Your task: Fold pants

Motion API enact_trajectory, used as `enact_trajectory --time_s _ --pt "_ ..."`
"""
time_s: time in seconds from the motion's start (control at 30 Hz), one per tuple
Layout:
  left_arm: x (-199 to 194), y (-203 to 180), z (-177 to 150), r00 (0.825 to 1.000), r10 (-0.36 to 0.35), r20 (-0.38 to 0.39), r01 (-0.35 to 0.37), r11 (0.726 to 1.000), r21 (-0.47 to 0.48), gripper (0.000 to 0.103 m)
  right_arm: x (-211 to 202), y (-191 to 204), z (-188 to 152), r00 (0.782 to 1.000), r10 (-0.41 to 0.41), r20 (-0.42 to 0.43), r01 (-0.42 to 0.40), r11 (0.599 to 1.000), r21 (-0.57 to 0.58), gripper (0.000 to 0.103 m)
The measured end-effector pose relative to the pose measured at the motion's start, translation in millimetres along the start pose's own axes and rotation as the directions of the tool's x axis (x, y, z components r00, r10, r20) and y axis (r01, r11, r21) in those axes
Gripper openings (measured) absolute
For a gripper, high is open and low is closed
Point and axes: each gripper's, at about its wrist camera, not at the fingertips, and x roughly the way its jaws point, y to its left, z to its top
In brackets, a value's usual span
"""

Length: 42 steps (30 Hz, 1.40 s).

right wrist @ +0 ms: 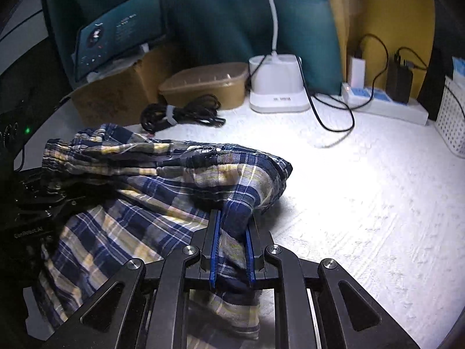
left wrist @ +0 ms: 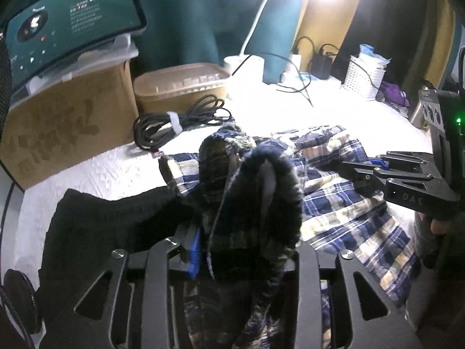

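The blue, white and yellow plaid pants (right wrist: 162, 180) lie crumpled on the white tablecloth (right wrist: 363, 203). My right gripper (right wrist: 234, 221) is shut on a fold of them near their right edge, the cloth pinched between its blue pads (right wrist: 214, 250). In the left wrist view my left gripper (left wrist: 244, 232) has a thick dark bunch of the pants (left wrist: 255, 197) standing up between its fingers. A thin gap shows beside its left blue pad (left wrist: 194, 250); the other finger is hidden by cloth. The right gripper (left wrist: 357, 168) reaches in from the right onto the pants.
A cardboard box (left wrist: 66, 125) with a lit screen (left wrist: 72, 20) on top stands at the back left. Next to it are a tan plastic tub (left wrist: 180, 87) and a coiled black cable (left wrist: 174, 122). A white lamp base (right wrist: 276, 87), power strip (right wrist: 383, 104) and white basket (right wrist: 453, 122) line the back. Black cloth (left wrist: 101, 226) lies at the left.
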Motion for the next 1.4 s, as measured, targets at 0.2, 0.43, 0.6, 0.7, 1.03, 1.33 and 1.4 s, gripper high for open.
enact_trajectory --time_s 0.2,0.43,0.6,0.7,1.03,1.33,1.4 --pt "2 16 -1 1.0 0.014 -0.017 -0.015 0.999 -0.046 0.059 11 -6 -3 1.0 -0.018 -0.013 0.019 1.0 0.019 0.015" --pt "-10 37 -3 0.999 0.04 -0.009 -0.04 0.996 -0.085 0.074 11 -12 -3 0.998 -0.068 -0.013 0.069 0.997 0.042 0.036" --pt "-25 33 -1 0.999 0.011 0.045 -0.007 0.996 -0.083 0.074 5 -19 -1 0.995 -0.101 -0.003 0.101 0.992 0.076 0.045" --pt "-32 29 3 0.997 -0.01 0.08 0.015 0.997 -0.071 0.073 2 -20 1 0.994 -0.112 0.003 0.111 0.99 0.086 0.045" --pt "-27 40 18 0.993 0.015 0.119 -0.005 0.997 -0.083 0.073 0 -27 10 0.992 -0.126 0.027 0.122 0.986 0.113 0.047" --pt "14 63 8 0.997 0.072 0.022 -0.069 0.992 -0.108 0.075 18 -30 12 0.993 -0.115 0.003 0.114 0.988 0.107 0.047" --pt "19 65 6 0.997 0.075 0.018 -0.073 0.992 -0.104 0.075 21 -30 12 0.994 -0.114 -0.002 0.113 0.988 0.107 0.047"
